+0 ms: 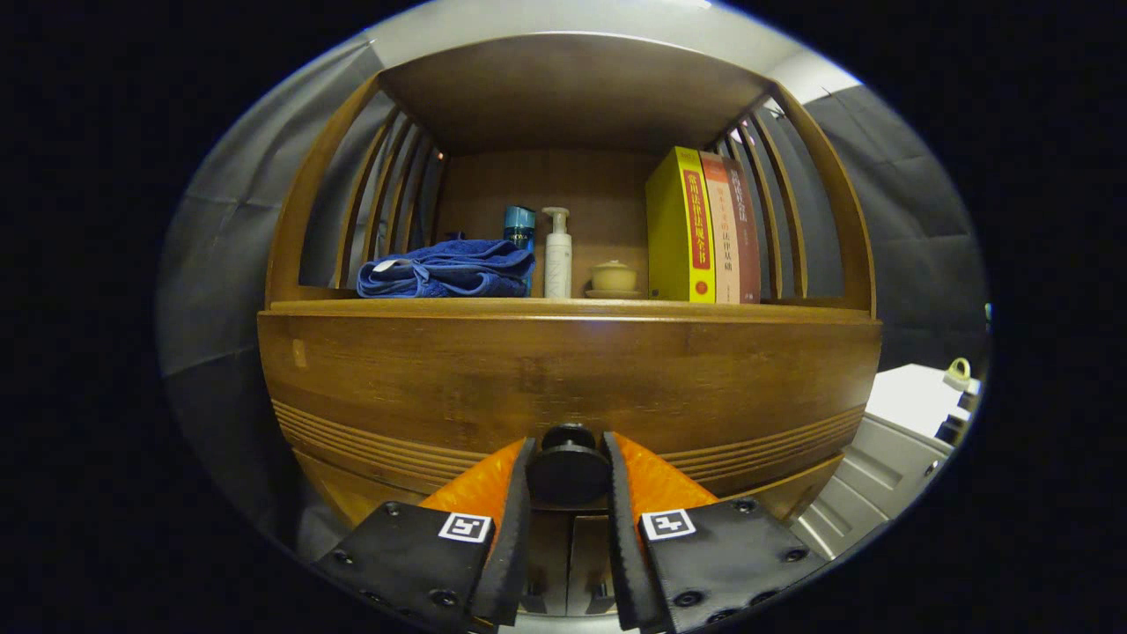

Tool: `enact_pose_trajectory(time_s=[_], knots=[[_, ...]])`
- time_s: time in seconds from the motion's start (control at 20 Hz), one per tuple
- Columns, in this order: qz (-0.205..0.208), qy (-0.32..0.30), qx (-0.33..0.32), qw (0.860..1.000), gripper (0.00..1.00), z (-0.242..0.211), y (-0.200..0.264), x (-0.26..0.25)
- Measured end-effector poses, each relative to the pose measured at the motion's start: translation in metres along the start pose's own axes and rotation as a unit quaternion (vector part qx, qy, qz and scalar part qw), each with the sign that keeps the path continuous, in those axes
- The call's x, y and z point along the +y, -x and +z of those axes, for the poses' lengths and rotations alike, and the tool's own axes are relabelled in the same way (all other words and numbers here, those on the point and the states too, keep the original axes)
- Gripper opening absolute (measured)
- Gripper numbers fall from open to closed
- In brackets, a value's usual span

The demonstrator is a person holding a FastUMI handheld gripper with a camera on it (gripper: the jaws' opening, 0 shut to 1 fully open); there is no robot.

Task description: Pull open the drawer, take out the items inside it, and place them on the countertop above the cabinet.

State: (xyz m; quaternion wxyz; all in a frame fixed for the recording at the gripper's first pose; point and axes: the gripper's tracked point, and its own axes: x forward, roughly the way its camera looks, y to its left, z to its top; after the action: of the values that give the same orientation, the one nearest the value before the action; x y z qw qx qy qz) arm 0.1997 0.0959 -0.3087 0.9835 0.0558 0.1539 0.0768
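Note:
A wooden cabinet fills the scene, with its drawer front [563, 379] right ahead of me. The round dark drawer knob [568, 467] sits between my two fingers, and my gripper [568, 453] is shut on it, both fingers pressing its sides. Above the drawer runs the countertop [563, 308], the floor of an open shelf with slatted sides. The drawer looks closed, so its contents are hidden.
On the countertop lie a folded blue towel [449, 270], a dark blue bottle [519, 227], a white pump bottle [557, 255], a small lidded cup on a saucer [614, 279] and three upright books [700, 229]. A white cabinet [889, 440] stands at the lower right.

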Motion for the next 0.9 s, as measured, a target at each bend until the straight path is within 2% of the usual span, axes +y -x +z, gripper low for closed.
enact_pose_trajectory(time_s=[0.1, 0.35, 0.9], knots=[[0.0, 0.021, 0.016, 1.0, 0.4, -0.001, 0.006, -0.002], [-0.018, 0.03, 0.061, 0.998, 0.4, -0.006, 0.028, -0.002], [-0.044, 0.018, 0.117, 0.992, 0.4, -0.021, 0.133, -0.001]])
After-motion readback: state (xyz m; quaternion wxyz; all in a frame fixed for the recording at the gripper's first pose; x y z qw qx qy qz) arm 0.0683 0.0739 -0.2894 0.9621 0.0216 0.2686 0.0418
